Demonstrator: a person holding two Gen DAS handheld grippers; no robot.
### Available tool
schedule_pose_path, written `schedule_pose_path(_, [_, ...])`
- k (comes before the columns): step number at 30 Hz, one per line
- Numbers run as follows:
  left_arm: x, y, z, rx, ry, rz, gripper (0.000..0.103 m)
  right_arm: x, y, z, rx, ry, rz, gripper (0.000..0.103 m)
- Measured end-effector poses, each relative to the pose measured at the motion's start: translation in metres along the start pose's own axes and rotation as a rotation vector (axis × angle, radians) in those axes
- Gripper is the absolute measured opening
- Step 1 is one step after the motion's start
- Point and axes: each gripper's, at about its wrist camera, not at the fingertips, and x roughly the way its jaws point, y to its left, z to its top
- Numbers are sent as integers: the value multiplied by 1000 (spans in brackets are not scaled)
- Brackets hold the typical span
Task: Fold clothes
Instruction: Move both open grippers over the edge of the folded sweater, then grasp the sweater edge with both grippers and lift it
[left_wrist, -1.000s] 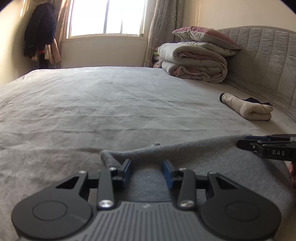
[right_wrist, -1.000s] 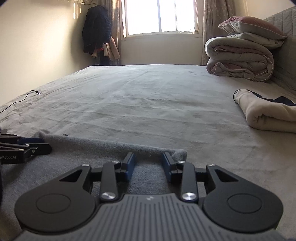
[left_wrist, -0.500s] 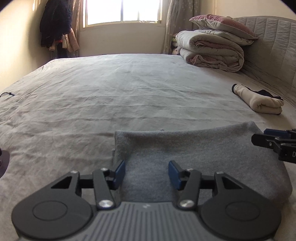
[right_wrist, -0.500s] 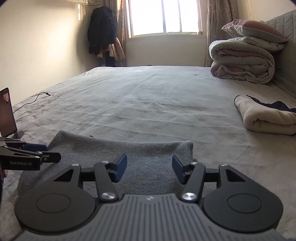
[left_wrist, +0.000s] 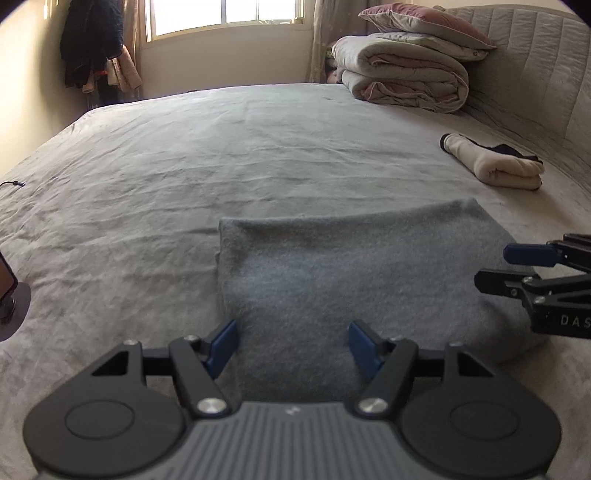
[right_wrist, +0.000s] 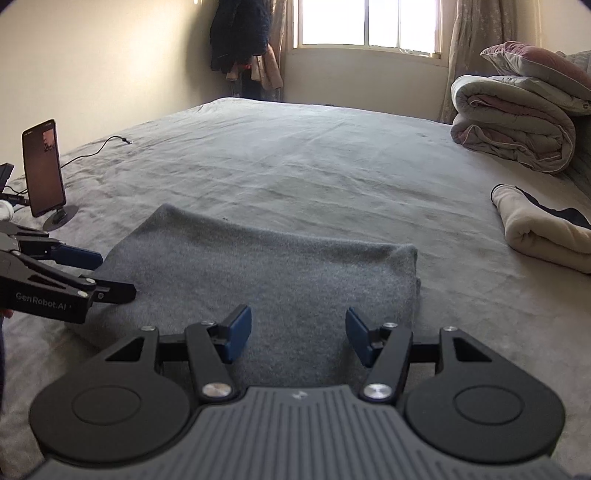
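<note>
Grey knit garment (left_wrist: 354, 280): folded rectangle, flat on bed (left_wrist: 221, 155), near. Left gripper (left_wrist: 293, 345) opening, empty; right gripper (right_wrist: 298, 334) released, empty — fold apparently just laid.

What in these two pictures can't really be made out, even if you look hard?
- Near edge of the grey folded garment: hidden under the left gripper body in the left view, and under the right gripper body in the right view.
- Phone screen, right view: too small and dark to read.
- Cream roll, right view: cut off by the frame edge.
- Hanging coats, left view: too dark to tell apart.
</note>
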Motion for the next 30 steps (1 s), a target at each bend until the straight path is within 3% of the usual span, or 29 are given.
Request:
schedule_pose_path(6, [-5, 37, -18, -106, 14, -89, 70, -15, -19, -23, -35, 7, 10, 64])
schedule_pose_path(11, [-11, 59, -21, -165, 18, -136, 70, -26, -37, -26, 15, 22, -1, 66])
schedule_pose_path(16, [-8, 67, -10, -266, 57, -192, 70, -25, -36, -12, 51, 51, -56, 66])
schedule_pose_path(25, [-1, 65, 8, -308, 114, -183, 83, -16, -25, 13, 113, 91, -22, 75])
schedule_pose_path(30, [10, 83, 12, -457, 169, -244, 84, -12, -17, 20, 117, 99, 3, 77])
